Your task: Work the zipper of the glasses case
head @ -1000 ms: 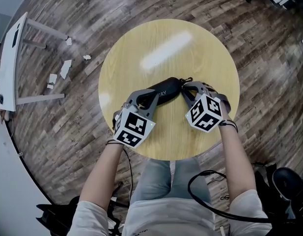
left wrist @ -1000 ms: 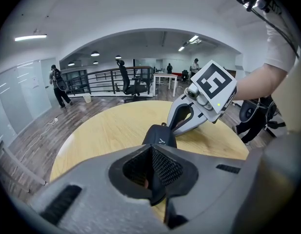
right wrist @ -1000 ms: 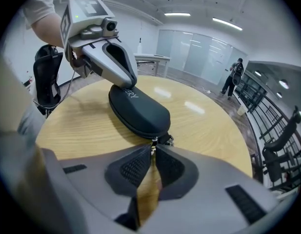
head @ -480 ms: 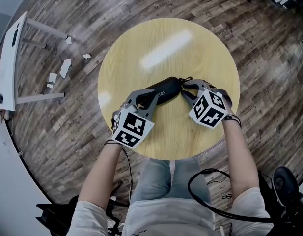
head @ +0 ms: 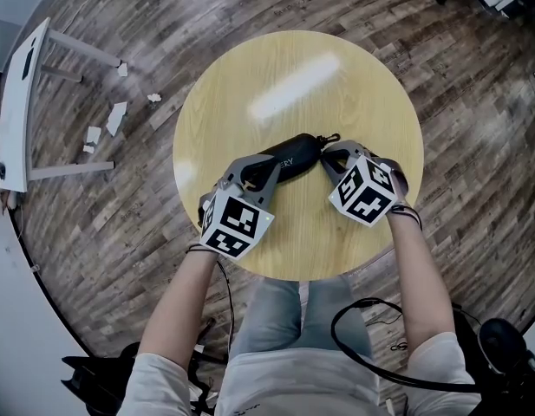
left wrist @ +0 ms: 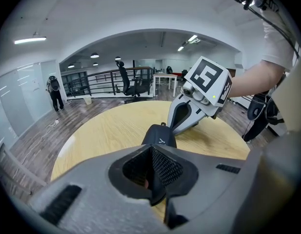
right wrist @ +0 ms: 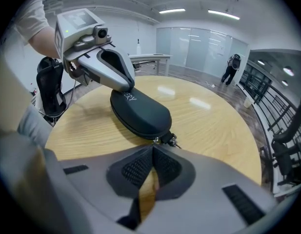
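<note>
Jaws on both grippers are pressed together, with nothing visible between the pads. On the left gripper [left wrist: 151,149] the closed tips sit at the near-left end of the glasses case [head: 289,157]. The right gripper view shows them resting on top of it, which reads as pinning the case down, not clamping it. On the right gripper [right wrist: 152,152] the closed tips are right up against the opposite end, where the zipper pull [right wrist: 169,140] sticks out. The pull sits just past the tips and a touch to their right; it looks unpinched, though contact is hard to rule out. The case lies flat near the middle of the round table [head: 336,85], zipped shut as far as visible. Its long axis runs from the person's lower left up to the right, so the grippers face each other along it. Key relation: the pull is directly ahead of the right tips, and the zipper track runs away toward the left gripper. Likely next step is for the right to part slightly, nip the pull and draw it along the edge while the left steadies the far end — the risk is the small pull slipping out.
</note>
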A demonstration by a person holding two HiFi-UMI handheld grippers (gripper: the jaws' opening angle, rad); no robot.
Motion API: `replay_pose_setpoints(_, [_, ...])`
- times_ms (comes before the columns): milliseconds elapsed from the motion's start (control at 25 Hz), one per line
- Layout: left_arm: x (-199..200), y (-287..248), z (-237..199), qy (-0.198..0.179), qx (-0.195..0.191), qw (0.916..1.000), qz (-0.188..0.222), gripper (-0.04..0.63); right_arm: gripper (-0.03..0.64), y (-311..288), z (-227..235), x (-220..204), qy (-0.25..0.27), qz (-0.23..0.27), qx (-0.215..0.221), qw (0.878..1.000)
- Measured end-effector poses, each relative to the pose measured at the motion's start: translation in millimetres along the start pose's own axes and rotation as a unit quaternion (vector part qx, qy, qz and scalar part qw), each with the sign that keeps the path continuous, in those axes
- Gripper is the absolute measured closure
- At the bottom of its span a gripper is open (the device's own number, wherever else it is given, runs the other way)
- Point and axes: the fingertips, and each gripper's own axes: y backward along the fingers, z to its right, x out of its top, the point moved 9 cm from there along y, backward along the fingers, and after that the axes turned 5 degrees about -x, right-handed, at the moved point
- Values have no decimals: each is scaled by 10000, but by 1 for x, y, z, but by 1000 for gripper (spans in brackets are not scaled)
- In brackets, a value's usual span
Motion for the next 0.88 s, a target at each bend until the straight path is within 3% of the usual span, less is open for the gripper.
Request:
replay_pose_setpoints(320, [0,-1,-1,-1,9,10000,-2,589,617,0,-35,11,-66,68,408,9991])
replay_pose_setpoints(560, [1,-1,1,-18,33,10000,-22,589,617,-12,-72,34,-495,295,380,9976])
replay_pose_setpoints(880, [4,17,-7,25,51,10000,-47,588,617,7,-51,9,-394,183,253,9987])
